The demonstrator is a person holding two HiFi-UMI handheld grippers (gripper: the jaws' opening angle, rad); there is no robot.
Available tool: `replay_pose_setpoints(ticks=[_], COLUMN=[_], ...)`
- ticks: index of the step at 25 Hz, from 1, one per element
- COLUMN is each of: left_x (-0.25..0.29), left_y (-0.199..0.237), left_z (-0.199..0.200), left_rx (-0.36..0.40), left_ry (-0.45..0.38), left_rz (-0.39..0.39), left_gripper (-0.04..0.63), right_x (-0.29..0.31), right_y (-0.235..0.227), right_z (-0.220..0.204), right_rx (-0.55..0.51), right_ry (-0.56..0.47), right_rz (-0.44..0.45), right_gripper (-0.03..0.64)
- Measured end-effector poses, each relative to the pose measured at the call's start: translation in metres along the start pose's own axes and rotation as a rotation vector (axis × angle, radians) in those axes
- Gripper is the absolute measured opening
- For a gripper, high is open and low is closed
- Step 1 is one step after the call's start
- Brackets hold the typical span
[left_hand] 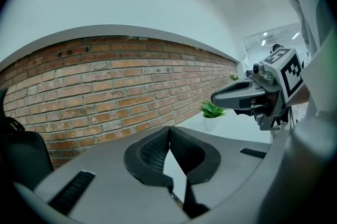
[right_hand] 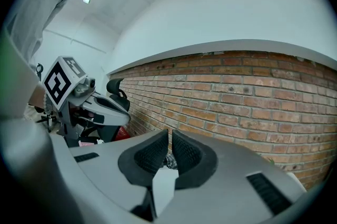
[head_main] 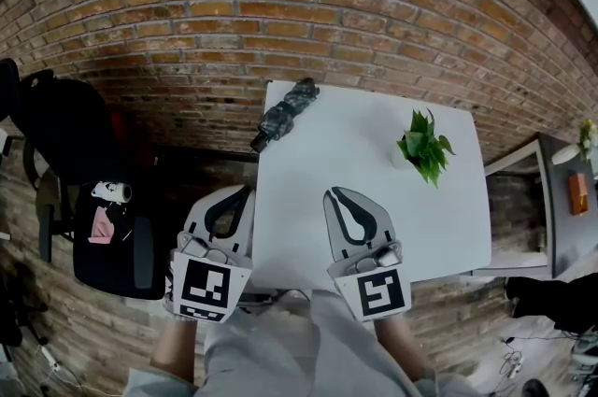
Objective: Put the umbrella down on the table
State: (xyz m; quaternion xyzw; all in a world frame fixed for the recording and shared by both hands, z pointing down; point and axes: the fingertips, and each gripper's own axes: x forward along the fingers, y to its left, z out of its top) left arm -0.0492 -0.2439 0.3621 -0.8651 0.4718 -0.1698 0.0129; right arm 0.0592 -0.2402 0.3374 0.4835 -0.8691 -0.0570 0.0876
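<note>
Umbrella (head_main: 284, 114) first: in the head view we see it folded, lying at the worktop's (head_main: 374, 218) far left corner, its long axis slanted and one end poking past the left edge. Our left gripper (head_main: 247, 190) and right gripper (head_main: 335, 193) hover at the worktop's near edge, well apart from it, the left nearer; bare worktop lies between. In the left gripper view the jaws meet on nothing. In the right gripper view they are all but together, also empty.

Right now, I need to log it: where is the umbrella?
Head view: the umbrella lies on the table's far left corner, near the brick wall, left of the plant.
</note>
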Motion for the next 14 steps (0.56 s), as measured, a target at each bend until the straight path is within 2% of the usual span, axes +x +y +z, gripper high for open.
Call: replay_pose_setpoints(ticks=[14], left_x=[0.0013], left_y=[-0.0026], left_z=[-0.0026], left_rx=[-0.001], left_ry=[0.001], left_rz=[-0.011], left_gripper=[0.018], right_x=[0.0029], right_y=[0.0032], right_z=[-0.0089], right_rx=[-0.009], right_ry=[0.023], right_rz=[0.011], right_gripper=[0.054])
